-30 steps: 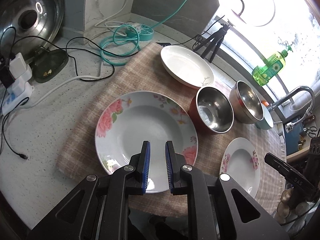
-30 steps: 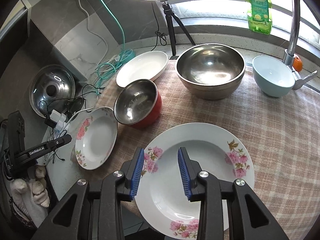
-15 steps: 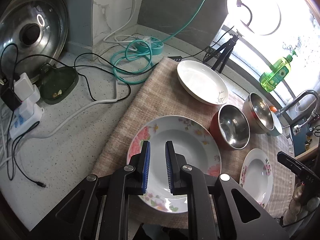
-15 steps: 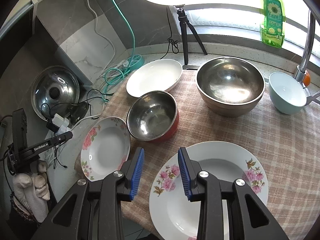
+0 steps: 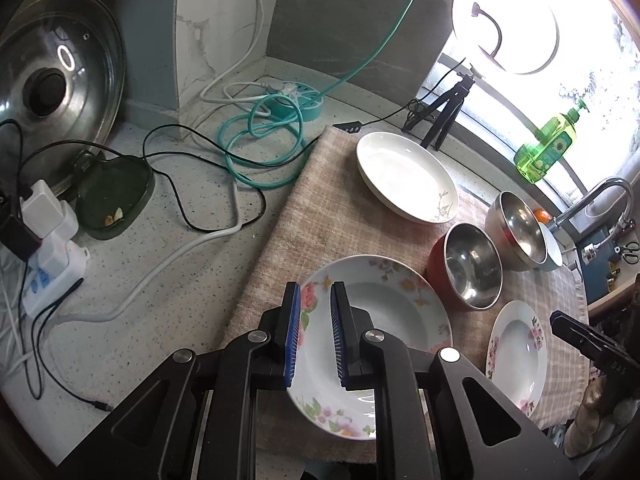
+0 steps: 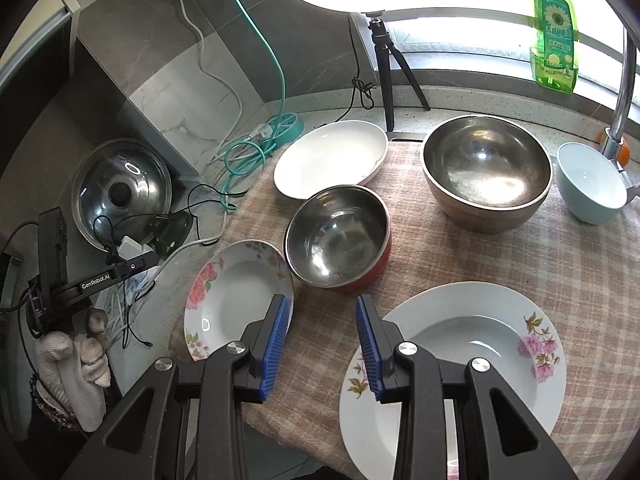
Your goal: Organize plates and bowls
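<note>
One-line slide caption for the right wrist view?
Open right gripper hovers above checked cloth between two floral plates, bowls beyond.

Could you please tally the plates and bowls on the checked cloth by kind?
Floral plates: 2, one left, one right
Plain white plate: 1
Steel bowls: 2, the red-sided bowl and the large bowl
Light blue bowl: 1
Total: 6

From my right wrist cam: everything sits on the cloth point(image 6: 460, 248). Small steel bowl point(image 6: 338, 236) dead centre, oval dish point(image 6: 330, 158) at 12, big steel bowl point(image 6: 486, 172) at 2, one flowered plate point(image 6: 236, 300) at 8, another point(image 6: 452, 360) at 5.
</note>
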Demonstrator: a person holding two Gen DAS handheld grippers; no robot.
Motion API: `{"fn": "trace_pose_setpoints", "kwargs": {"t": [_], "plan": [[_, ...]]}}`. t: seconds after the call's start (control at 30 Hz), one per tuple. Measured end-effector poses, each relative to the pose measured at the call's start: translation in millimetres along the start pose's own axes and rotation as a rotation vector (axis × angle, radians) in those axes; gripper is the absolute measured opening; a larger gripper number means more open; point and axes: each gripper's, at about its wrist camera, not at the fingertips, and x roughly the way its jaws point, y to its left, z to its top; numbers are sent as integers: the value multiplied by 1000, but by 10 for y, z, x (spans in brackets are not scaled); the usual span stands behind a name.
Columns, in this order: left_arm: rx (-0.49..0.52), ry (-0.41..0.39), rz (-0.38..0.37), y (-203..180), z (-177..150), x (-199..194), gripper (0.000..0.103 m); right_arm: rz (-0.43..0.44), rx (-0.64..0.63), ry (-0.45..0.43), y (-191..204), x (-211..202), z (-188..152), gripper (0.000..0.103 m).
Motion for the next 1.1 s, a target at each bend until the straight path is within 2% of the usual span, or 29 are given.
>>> {"fn": "trace_pose_setpoints", "kwargs": {"t": [0.47,1.1], "plan": [[-16,83,-42,253,-52,253,14,13,49,58,179,408,-65,32],[-34,176,-112,322,-273,502,14,18,85,157,168,860,-191,32]]}}
